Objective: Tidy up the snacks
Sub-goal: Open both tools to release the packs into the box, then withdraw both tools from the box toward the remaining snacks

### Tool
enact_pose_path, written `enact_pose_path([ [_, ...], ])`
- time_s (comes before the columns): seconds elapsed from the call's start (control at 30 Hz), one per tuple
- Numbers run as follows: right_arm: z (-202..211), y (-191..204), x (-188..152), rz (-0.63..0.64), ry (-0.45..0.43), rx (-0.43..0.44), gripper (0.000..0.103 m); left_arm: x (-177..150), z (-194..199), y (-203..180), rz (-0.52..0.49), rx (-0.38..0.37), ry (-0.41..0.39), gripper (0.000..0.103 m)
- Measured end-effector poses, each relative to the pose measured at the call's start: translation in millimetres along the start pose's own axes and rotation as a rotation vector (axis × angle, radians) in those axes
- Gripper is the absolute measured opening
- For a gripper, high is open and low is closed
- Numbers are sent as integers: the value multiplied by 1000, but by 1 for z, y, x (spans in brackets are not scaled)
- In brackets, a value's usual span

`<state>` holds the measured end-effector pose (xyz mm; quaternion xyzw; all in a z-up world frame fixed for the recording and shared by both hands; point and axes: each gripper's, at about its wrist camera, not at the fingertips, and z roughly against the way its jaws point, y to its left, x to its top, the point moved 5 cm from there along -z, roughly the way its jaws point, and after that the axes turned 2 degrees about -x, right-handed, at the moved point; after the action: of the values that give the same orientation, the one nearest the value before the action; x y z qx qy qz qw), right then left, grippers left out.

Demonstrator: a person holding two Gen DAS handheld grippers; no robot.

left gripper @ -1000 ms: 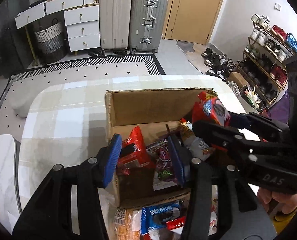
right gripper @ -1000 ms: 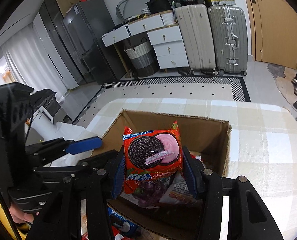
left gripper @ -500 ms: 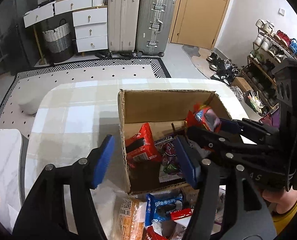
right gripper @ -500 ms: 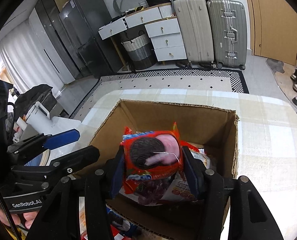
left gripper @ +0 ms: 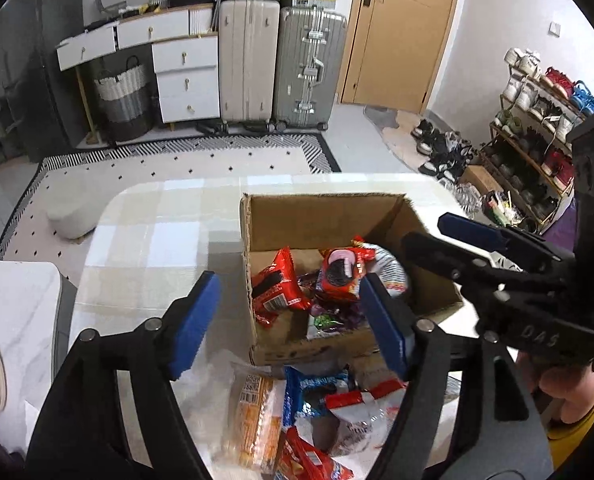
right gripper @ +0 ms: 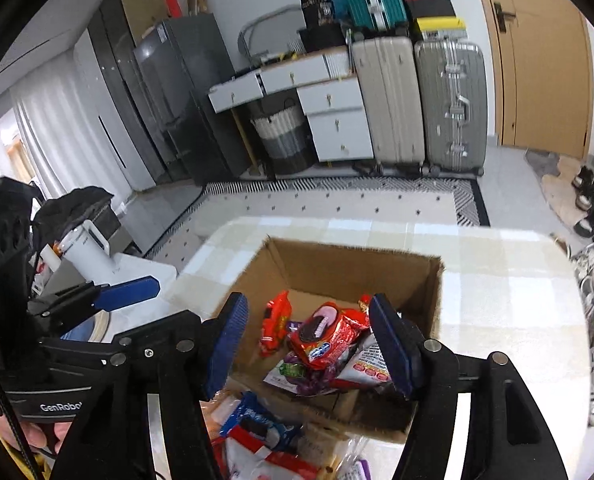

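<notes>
Where right view adds: fridge (right gripper: pixel 177 92)

light: even, soft indoor daylight, rather bright | source: seems left side, pale curtains (right gripper: pixel 37 136) are washed out | glare: white patches on the checked tablecloth (left gripper: pixel 157 240) | shadows: weak, soft | blur: snack packets (left gripper: pixel 297 420) at the bottom edge are smeared | distortion: strong fisheye, door (right gripper: pixel 537 60) bends, corners black
</notes>
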<state>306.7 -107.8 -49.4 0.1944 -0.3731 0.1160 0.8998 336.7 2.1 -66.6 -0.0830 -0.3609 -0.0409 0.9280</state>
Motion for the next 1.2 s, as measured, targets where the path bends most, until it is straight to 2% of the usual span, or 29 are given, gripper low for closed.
enact_pose_path([
  [0.07, 20, 6, 2, 6, -37, 0, 66, -3, 21, -4, -1, 8, -29, 77],
  [0.1, 31, 9, 2, 10, -55, -1, 70, -4, 31, -6, 0, 11, -42, 79],
  [0.3, 100, 32, 2, 52, -179, 4, 75, -17, 91, -20, 0, 16, -106, 80],
  [0.33, 113, 38, 0, 56, -202, 8, 79, -20, 100, -21, 3, 15, -115, 80],
  [0.4, 138, 48, -4, 57, -245, 18, 84, -25, 124, -24, 5, 13, -138, 81],
  [0.57, 185, 66, -17, 64, -311, 44, 85, -43, 174, -34, 2, 19, -185, 84],
  [0.77, 241, 87, -43, 82, -392, 53, 95, -73, 235, -43, 8, 19, -245, 90],
  [0.87, 261, 92, -57, 78, -424, 53, 99, -92, 262, -46, 12, 22, -278, 102],
  [1.03, 278, 96, -91, 71, -441, 38, 102, -130, 302, -46, 23, 34, -319, 102],
  [1.2, 279, 92, -124, 67, -450, 9, 102, -174, 315, -33, 35, 74, -336, 102],
])
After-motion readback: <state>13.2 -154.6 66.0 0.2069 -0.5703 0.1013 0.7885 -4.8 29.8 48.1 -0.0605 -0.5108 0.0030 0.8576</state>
